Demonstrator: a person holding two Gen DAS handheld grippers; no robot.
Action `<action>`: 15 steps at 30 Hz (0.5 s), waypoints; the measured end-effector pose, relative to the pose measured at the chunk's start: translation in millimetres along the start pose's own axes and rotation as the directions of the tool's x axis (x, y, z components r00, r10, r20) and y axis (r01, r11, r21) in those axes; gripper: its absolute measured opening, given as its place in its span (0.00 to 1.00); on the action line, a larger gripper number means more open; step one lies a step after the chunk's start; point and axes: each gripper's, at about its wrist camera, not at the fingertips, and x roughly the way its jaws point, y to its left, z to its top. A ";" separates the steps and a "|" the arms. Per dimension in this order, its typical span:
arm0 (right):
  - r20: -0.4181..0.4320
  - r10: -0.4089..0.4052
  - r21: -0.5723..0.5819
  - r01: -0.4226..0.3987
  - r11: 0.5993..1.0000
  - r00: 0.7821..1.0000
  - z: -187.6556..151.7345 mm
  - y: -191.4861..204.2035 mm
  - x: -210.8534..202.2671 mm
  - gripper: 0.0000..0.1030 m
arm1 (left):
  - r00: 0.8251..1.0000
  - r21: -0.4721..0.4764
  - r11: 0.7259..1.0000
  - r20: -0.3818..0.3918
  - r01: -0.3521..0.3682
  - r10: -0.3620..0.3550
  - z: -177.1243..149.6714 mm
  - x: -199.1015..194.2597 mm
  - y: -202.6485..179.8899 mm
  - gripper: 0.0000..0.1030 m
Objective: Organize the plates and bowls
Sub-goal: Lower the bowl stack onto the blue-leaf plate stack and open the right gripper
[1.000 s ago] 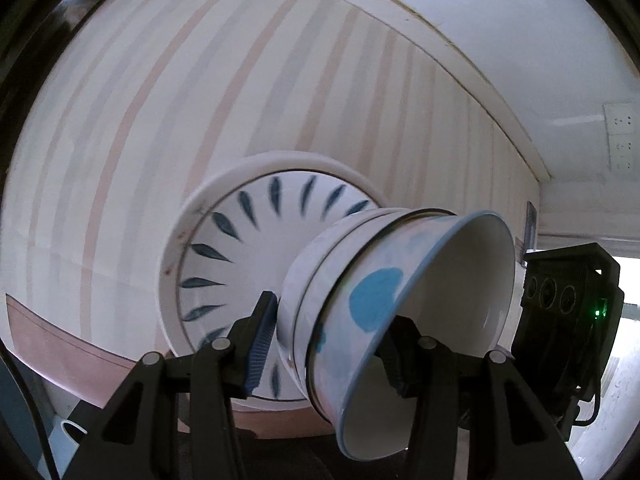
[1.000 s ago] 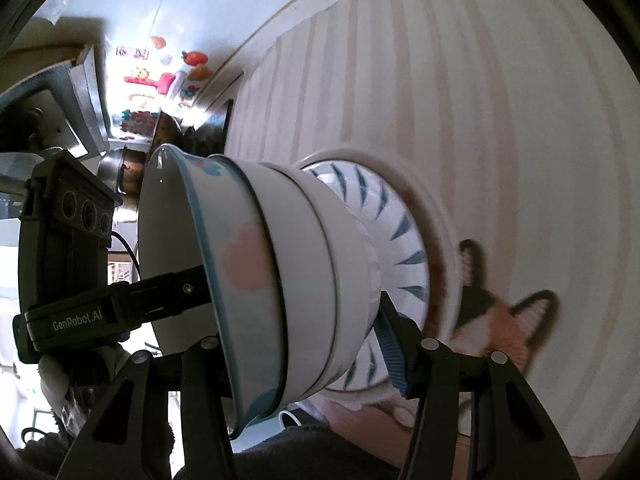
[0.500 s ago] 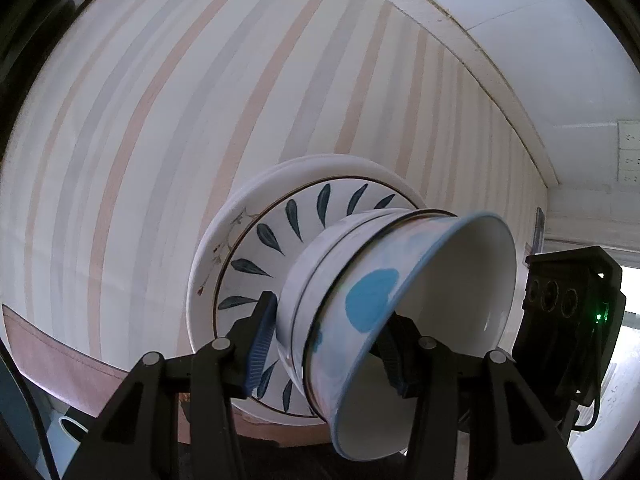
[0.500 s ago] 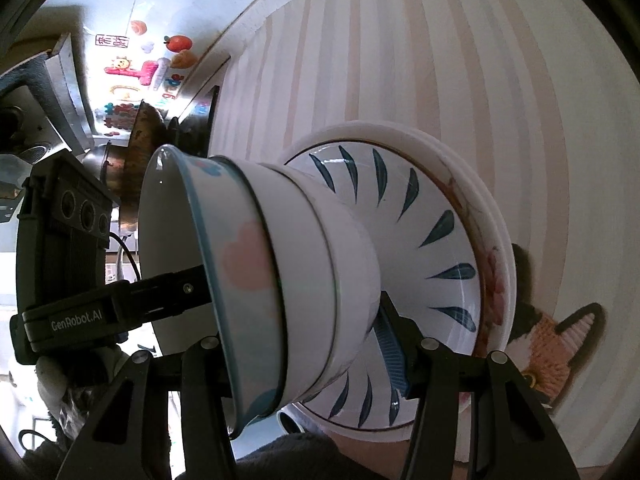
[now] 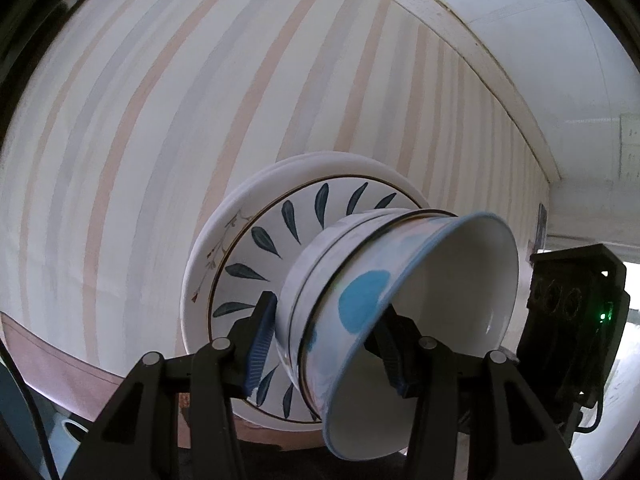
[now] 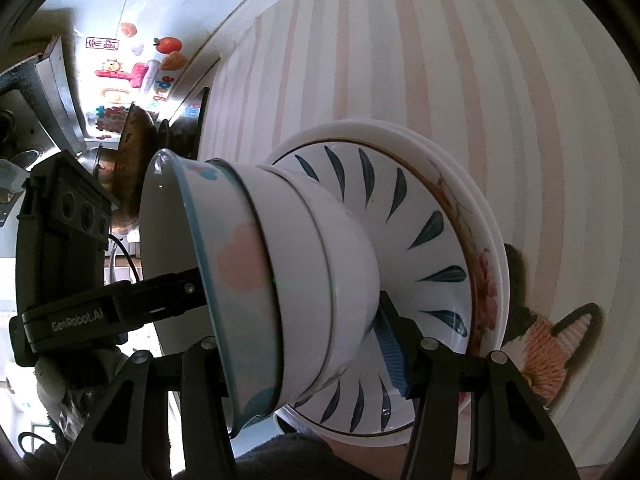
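Observation:
A nested stack of bowls has a pastel-spotted, blue-rimmed one on top. It sits on or just above a white plate with dark leaf marks, which lies on larger white plates on the striped tablecloth. My left gripper is shut on the bowl stack, one finger under its base and one inside the top bowl. My right gripper is shut on the same bowl stack from the opposite side. The leaf plate lies behind it.
The striped tablecloth covers the table, with a cat print next to the plates. Dark pots and a wok stand at the far end, below a wall with colourful stickers. A cup sits below the table's edge.
Both grippers have carried the bowl stack across the table. The plate stack now appears larger and closer behind the bowls.

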 end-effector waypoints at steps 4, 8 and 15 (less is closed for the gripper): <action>-0.004 -0.008 -0.010 0.008 1.000 1.000 0.1 1.1 1.0 0.54 | 0.998 0.041 0.997 0.020 -0.059 0.058 -2.1 -2.7 -8.8 0.44; -0.007 -0.017 0.003 0.017 1.000 1.000 -1.7 -0.1 0.5 0.55 | 0.993 0.068 0.991 0.044 -0.113 0.110 -5.3 -6.9 -15.6 0.44; 0.016 -0.112 -0.037 0.112 0.993 0.994 -5.2 11.2 -12.7 0.55 | 0.971 0.148 0.965 0.131 -0.218 0.200 -18.3 -26.3 -26.0 0.44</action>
